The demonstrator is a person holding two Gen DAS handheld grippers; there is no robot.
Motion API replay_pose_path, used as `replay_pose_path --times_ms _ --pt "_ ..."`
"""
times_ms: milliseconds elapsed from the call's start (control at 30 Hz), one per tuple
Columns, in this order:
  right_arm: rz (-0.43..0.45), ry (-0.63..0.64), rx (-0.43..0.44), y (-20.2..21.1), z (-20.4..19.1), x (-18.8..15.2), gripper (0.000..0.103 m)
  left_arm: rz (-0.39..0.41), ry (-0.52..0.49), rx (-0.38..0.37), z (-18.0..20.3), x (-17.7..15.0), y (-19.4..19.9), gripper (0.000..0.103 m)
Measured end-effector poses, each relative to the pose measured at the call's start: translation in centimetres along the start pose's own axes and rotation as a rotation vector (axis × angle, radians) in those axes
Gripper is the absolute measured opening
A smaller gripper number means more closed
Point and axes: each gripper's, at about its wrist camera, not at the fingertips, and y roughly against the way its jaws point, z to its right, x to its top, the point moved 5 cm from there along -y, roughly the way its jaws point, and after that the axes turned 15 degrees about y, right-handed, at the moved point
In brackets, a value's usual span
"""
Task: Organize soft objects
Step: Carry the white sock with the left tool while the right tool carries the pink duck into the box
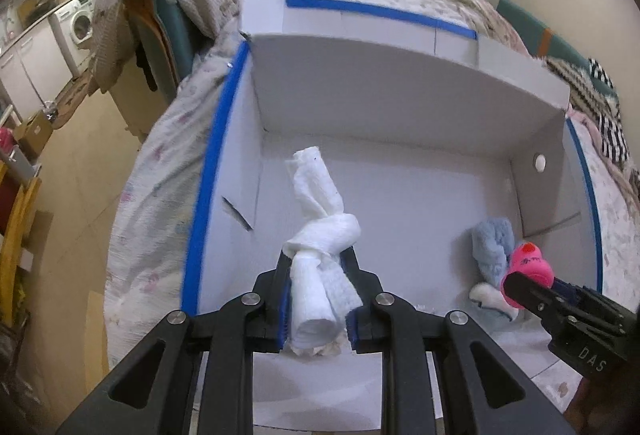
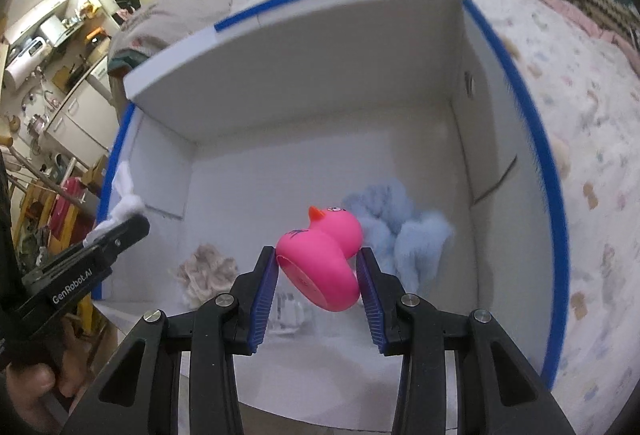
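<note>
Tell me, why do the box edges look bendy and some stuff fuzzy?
Left wrist view: the fisheye lens curves the box; the knotted white cloth looks sharp. Right wrist view: same curving; the pink duck is sharp, the blue fluffy cloth smeared.

We see our left gripper (image 1: 316,295) and right gripper (image 2: 318,289) built of matte black linked arms joined by round silver screws, with ribbed blue pads lining the fingers. White lettering marks each body: "GenRobot.AI" and "DAS".
</note>
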Motion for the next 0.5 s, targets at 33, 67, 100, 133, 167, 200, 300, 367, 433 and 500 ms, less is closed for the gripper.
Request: replay_pose_path --times_ms 33,67,100,133,167,200,300,367,433,500 --pt "-0.008 -0.002 0.002 -0.2 0.1 -0.2 0.043 -0.009 -0.002 -0.001 0.1 -0.1 -0.1 0.019" --pt "-0.015 -0.002 0.003 -0.3 0.1 -0.3 0.043 -0.021 -0.003 -0.006 0.2 -0.3 -0.4 0.019" --pt "-0.024 -0.005 0.008 -0.4 0.1 -0.5 0.043 -0.033 -0.007 -0.01 0.4 -0.5 -0.6 0.019" --pt "-0.033 -0.012 0.017 -0.6 0.2 -0.6 0.043 -0.034 -0.009 -0.008 0.4 -0.6 -0.6 0.019" --pt "-0.033 -0.024 0.028 -0.6 0.2 -0.7 0.043 -0.034 -0.013 -0.005 0.4 -0.7 -0.7 0.019" --pt "-0.033 -0.039 0.043 -0.6 0.3 -0.8 0.043 -0.034 -0.016 -0.002 0.4 -0.7 -0.8 0.019" --pt "-0.036 -0.048 0.052 -0.7 0.3 -1.0 0.043 -0.04 -0.016 0.0 0.2 -0.9 -1.1 0.019" --pt "-0.038 -0.042 0.053 -0.7 0.1 -1.0 0.043 -0.042 -0.016 0.008 0.1 -1.0 -1.3 0.019" --pt "-0.041 -0.039 0.052 -0.8 -0.1 -1.1 0.043 -0.044 -0.013 0.013 0.0 -0.9 -1.4 0.02" --pt "-0.047 -0.038 0.05 -0.9 -0.1 -1.2 0.043 -0.045 -0.014 0.014 0.0 -0.9 -1.4 0.02"
